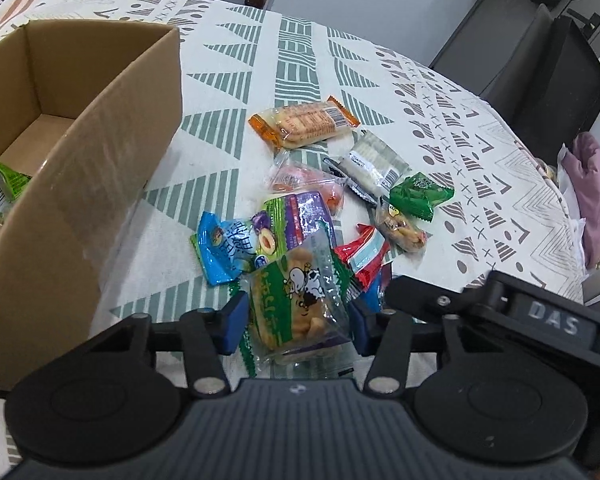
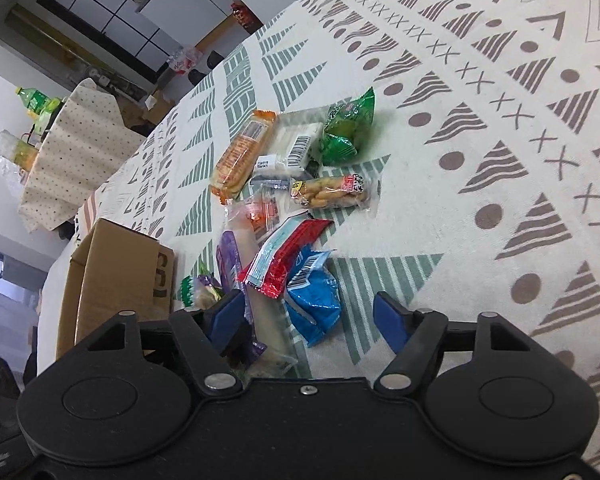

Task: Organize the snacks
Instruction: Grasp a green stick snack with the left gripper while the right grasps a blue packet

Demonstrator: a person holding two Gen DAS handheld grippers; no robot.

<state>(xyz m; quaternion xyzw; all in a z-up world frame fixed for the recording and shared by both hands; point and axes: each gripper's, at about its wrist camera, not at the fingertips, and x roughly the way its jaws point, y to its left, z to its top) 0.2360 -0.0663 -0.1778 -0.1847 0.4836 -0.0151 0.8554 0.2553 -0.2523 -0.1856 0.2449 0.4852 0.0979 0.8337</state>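
Note:
A clear and green snack packet with a cow print [image 1: 296, 304] sits between the blue pads of my left gripper [image 1: 298, 326], which is shut on it. Just ahead lies a pile of snacks: a blue packet [image 1: 220, 252], a purple plum packet [image 1: 288, 224], a red packet [image 1: 364, 256], an orange cracker pack [image 1: 304, 122] and a green packet [image 1: 418, 196]. The open cardboard box [image 1: 80, 140] stands to the left with a green packet [image 1: 0, 184] inside. My right gripper [image 2: 310, 322] is open low over a blue packet [image 2: 314, 300], beside a red and white packet [image 2: 288, 256].
A patterned tablecloth [image 1: 440, 92] covers the table. A black chair [image 1: 548, 80] and a pink cloth [image 1: 592, 192] are at the table's right edge. Another table with a dotted cloth [image 2: 68, 148] and bottles stands beyond the far side. The box [image 2: 116, 272] is left of my right gripper.

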